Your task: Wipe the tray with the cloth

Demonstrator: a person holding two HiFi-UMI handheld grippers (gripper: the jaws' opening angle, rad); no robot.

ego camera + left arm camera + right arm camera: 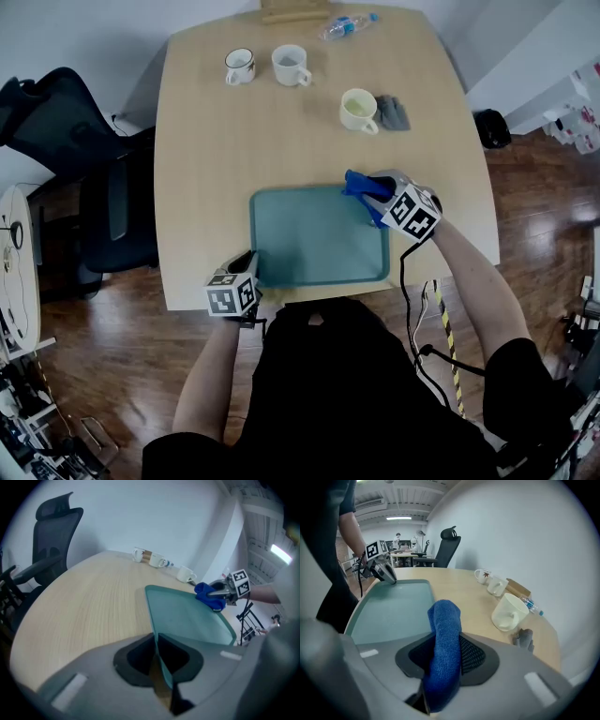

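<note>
A teal tray (309, 239) lies near the table's front edge. My left gripper (251, 265) is shut on the tray's near left rim (156, 641), pinning it. My right gripper (367, 195) is shut on a blue cloth (361, 188) at the tray's far right corner. In the right gripper view the cloth (444, 653) stands bunched between the jaws, over the tray (389, 609). The left gripper view shows the cloth (209, 596) and the right gripper (220, 592) at the tray's far right edge (227, 623).
On the wooden table (216, 150) behind the tray stand two mugs (240, 66) (291, 65), a cream cup (358, 110) beside a small grey thing (392, 112), and a lying water bottle (345, 25). A black office chair (66, 141) stands at the left.
</note>
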